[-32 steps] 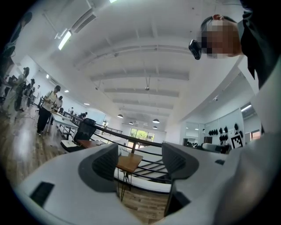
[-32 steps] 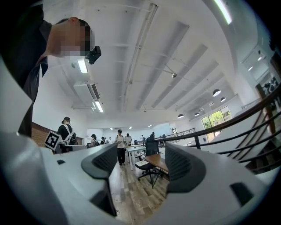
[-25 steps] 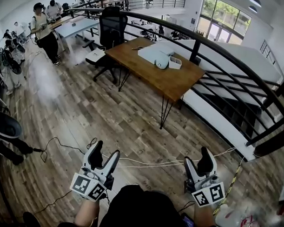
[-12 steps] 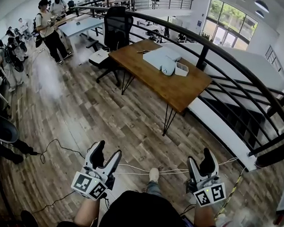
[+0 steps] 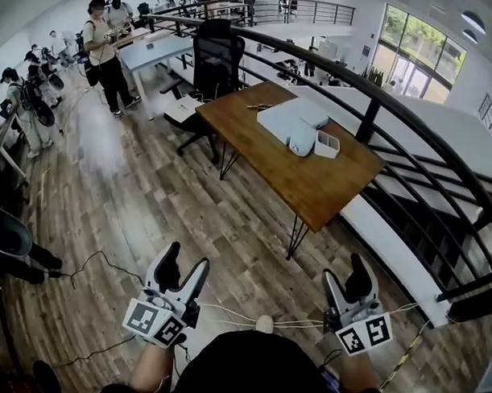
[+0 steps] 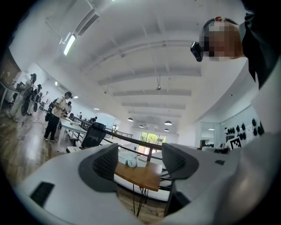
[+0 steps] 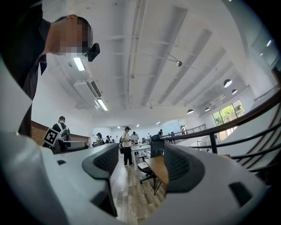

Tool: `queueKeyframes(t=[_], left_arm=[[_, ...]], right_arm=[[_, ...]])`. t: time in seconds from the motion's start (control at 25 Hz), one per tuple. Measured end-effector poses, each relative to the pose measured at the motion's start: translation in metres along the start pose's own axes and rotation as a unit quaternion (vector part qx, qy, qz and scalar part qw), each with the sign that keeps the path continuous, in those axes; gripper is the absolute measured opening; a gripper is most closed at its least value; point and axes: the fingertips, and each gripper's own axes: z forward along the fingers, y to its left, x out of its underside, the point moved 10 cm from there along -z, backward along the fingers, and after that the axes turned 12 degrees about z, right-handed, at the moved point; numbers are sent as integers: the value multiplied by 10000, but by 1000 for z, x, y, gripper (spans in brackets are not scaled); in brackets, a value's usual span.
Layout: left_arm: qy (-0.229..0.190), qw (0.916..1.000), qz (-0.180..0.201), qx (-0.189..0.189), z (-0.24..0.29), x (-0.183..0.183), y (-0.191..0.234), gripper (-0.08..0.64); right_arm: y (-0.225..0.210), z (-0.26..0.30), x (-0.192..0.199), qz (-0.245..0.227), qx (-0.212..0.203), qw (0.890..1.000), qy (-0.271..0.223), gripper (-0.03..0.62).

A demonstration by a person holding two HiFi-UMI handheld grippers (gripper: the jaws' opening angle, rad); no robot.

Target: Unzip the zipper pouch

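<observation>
Left hand-held gripper (image 5: 183, 266) and right hand-held gripper (image 5: 345, 277) are both spread, empty. On the brown wooden worktop (image 5: 311, 182), a small white open box (image 5: 327, 144) sits beside a pale grey soft pouch (image 5: 290, 121); its contents are indiscernible.

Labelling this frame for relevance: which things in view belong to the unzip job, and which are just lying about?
Job:
- left tool, open, empty
- right tool, open, empty
- pale pouch-like bundle on the wooden table; zipper too far to see

Lying about:
- small white box
- black office chair
- bystanders
</observation>
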Motion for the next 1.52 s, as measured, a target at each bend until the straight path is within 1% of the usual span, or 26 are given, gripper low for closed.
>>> queueKeyframes(t=[0.2, 0.4, 0.52, 0.72, 0.88, 1.08, 1.24, 1.52], left_arm=[[8, 10000, 19, -60, 48, 0, -7, 304], [43, 9999, -22, -158, 81, 4, -17, 304], [150, 9998, -7, -153, 90, 7, -21, 304], [291, 9994, -17, -167, 93, 14, -18, 304], [334, 9993, -75, -131, 128, 26, 1, 304], [168, 9997, -143, 124, 185, 32, 27, 304], [48, 9995, -205, 254, 228, 34, 51, 304], [127, 9984, -350, 420, 285, 44, 92, 304]], right_arm=[[-47, 18, -17, 109, -27, 9999, 28, 316], [-80, 27, -25, 161, -87, 9997, 131, 311], [-93, 30, -24, 222, -51, 9996, 187, 310], [-102, 36, -15, 360, -47, 9989, 306, 307], [-117, 65, -14, 299, -27, 9990, 339, 307], [-139, 102, -21, 227, 218, 9992, 245, 307], [-149, 141, -30, 98, 260, 9995, 172, 307], [-161, 200, -37, -9, 322, 9993, 203, 305]])
